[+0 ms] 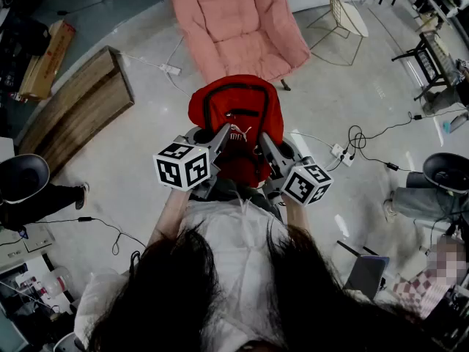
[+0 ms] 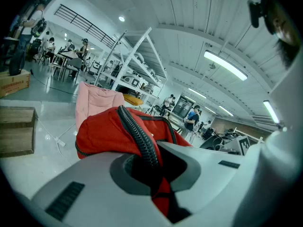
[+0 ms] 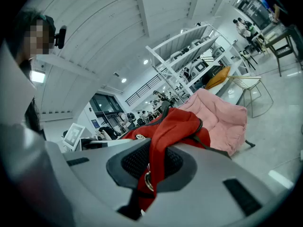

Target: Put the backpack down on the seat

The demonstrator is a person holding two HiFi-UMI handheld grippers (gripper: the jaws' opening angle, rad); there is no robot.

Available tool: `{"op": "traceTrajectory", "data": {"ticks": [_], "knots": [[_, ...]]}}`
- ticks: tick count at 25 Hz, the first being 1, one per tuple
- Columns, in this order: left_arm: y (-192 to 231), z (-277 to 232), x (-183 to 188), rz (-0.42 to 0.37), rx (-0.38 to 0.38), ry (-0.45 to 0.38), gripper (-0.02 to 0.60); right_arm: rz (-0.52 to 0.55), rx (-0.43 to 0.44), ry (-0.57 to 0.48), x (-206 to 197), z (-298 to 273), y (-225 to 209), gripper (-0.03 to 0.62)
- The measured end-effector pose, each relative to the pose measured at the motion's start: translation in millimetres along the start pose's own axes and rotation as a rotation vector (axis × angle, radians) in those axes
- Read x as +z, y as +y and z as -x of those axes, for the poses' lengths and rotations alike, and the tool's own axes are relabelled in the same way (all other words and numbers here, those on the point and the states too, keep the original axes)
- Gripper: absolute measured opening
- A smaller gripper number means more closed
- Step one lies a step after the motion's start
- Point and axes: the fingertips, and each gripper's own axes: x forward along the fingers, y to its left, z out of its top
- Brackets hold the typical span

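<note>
— What's around you?
— A pale glossy floor (image 1: pixel 344 116). A wooden slab (image 1: pixel 77 108) lies at ten o'clock, a wire-frame chair (image 1: pixel 344 13) at one, a power strip (image 1: pixel 341 154) with black cables at three.
— And overhead?
— I see a white ribbed ceiling (image 2: pixel 189 13), strip lights (image 2: pixel 226 65) and white shelving (image 2: pixel 137 65).

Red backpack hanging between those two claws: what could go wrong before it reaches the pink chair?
The left gripper pinches only a ribbed black strap, the right gripper a thin red strap, so the backpack could slip or swing. A power strip and cable lie on the floor near the pink chair: a possible trip hazard.
</note>
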Motion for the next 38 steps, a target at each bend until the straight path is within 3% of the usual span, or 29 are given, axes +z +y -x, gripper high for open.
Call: {"op": "traceTrajectory", "data": {"ticks": [19,38], "knots": [[14.3,9.3,10.2,-0.029,-0.046,0.017,0.044,0.045,-0.079,-0.019,0.2,-16.8,5.1,0.046],[82.8,-19.9,64.0,-0.073,-0.12,0.069,0.044,0.029,-0.179,-0.056,18.5,-96.0,-9.9,0.047]]}}
